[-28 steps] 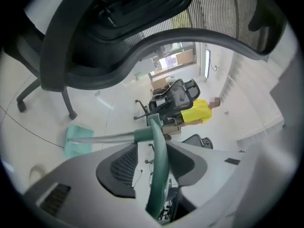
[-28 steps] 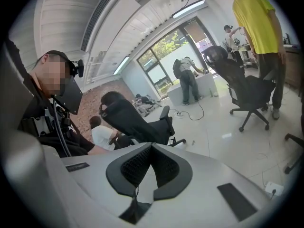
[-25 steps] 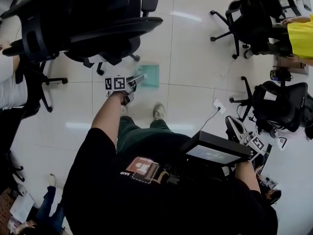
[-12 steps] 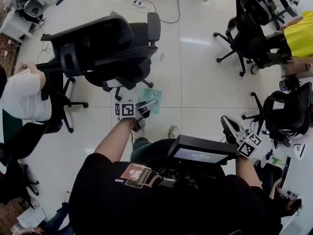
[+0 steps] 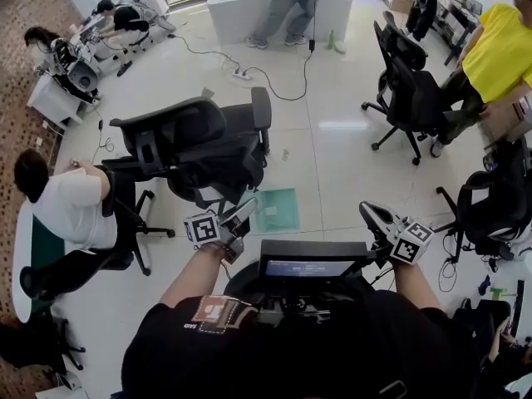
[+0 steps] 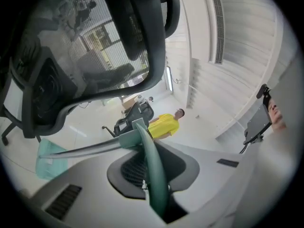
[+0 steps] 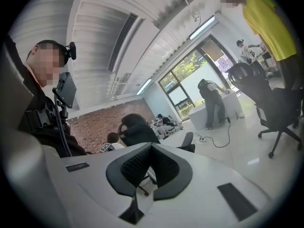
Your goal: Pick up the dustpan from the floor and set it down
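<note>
The teal dustpan (image 5: 276, 210) hangs above the white floor, just past my left gripper (image 5: 241, 215). That gripper is shut on the dustpan's green handle (image 6: 153, 172). Its jaws have just been opening slightly, with the handle still pinched between them. In the left gripper view the pan (image 6: 46, 156) shows low at the left, beyond the left gripper (image 6: 144, 144). My right gripper (image 5: 371, 216) is held up at the right, away from the dustpan. In its own view the right gripper (image 7: 151, 149) is shut with nothing between the pads.
A black office chair (image 5: 199, 144) stands just beyond the dustpan. More chairs are at the right (image 5: 407, 90) (image 5: 499, 198). A seated person (image 5: 66, 206) is at the left and a person in yellow (image 5: 499, 48) at the far right. A power strip with cable (image 5: 243, 76) lies on the floor.
The left gripper has risen a long way with the dustpan, which is off the floor. The right gripper has risen too. The head view has tilted up and shows more of the room.
</note>
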### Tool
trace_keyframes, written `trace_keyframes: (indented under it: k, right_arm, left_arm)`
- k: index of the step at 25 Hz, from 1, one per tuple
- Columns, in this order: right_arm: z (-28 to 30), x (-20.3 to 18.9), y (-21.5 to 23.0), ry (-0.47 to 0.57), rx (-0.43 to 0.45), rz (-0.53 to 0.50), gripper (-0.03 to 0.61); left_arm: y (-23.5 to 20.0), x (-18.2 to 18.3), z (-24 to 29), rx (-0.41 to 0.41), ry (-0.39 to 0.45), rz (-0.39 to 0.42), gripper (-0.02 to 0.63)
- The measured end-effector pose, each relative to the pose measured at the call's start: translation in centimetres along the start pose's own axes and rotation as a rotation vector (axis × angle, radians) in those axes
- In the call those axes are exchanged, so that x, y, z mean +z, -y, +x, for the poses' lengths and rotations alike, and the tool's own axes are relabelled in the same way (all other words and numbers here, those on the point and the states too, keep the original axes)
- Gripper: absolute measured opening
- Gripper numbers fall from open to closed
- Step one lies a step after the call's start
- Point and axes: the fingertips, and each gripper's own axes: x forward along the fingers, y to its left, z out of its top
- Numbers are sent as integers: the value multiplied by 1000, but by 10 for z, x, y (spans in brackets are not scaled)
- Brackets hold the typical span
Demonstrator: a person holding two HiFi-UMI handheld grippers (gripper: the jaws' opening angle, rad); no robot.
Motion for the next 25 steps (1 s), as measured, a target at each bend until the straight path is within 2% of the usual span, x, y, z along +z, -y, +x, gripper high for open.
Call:
trace_keyframes:
  k: [4, 9, 20, 25]
  right_arm:
    - [-5, 17, -16, 23, 33, -30, 11]
    - [-9, 26, -28, 31, 51, -55, 9]
    - [-14, 34, -24, 40, 40, -62, 9]
    - [-7, 34, -23, 37, 36, -59, 11]
  left_arm:
    - [30, 3, 0, -29, 39, 18, 57]
    - [49, 7, -2, -55, 84, -24, 47]
    - [55, -3, 7, -36, 8, 12, 56]
    - [37, -4, 0, 11, -2, -12, 60]
